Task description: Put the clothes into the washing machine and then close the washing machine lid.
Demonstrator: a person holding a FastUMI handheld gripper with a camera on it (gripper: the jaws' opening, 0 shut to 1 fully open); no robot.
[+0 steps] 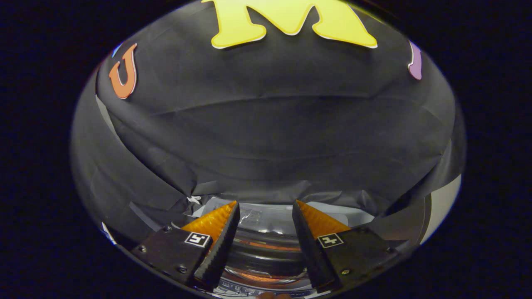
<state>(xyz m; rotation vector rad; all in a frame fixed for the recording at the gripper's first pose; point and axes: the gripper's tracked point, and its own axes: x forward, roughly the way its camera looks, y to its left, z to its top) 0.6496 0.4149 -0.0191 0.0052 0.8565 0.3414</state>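
Washing machine (266, 249) parts are seen just below and between the jaws, its glossy rounded lid or drum apparently reflecting orange. The gripper (266, 207) is held spread and empty, probably poised above for the lid. Clothes cannot be made out.

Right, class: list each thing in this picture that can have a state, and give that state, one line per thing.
gripper: open, fingers apart, holding nothing.
washing machine: below and between the fingers, its glossy round lid looks down, though the view cannot confirm it.
black cloth wall: hanging, creased, beyond the machine.
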